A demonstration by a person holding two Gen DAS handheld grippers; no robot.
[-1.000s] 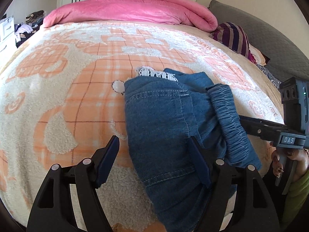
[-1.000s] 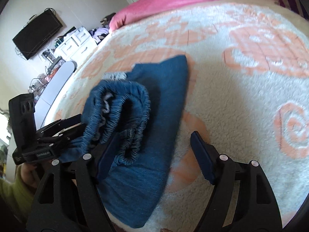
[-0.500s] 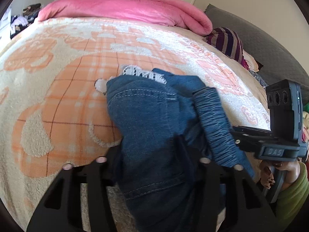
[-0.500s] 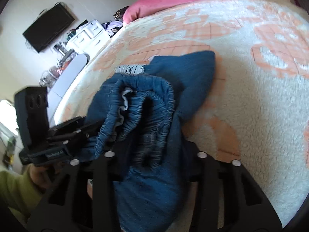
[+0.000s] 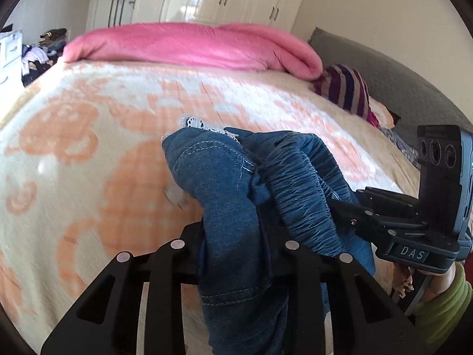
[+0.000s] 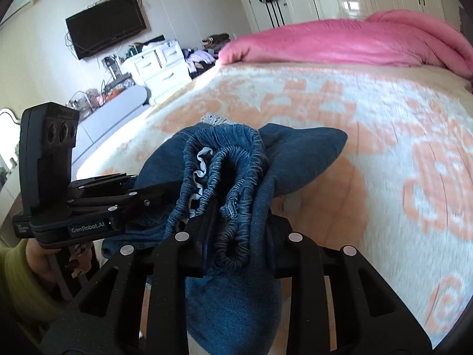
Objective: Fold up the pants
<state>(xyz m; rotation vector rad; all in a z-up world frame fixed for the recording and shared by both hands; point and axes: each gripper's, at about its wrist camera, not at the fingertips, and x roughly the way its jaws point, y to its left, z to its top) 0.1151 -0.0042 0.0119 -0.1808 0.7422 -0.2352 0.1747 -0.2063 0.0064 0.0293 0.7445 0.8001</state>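
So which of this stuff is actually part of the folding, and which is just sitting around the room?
In the job:
- denim pants
- left gripper, jaws closing on the denim
- right gripper, jaws closing on the waistband
- patterned blanket underneath

Just lying about:
- pink duvet
- striped pillow
- television
- white dresser

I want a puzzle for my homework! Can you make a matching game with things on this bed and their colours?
Things:
1. pants
2. rolled quilt
3. pillow
4. blanket

Colours:
A. purple and tan stripes
B. cream with orange shapes
C. blue denim
D. pink

Pairs: 1-C, 2-D, 3-A, 4-B
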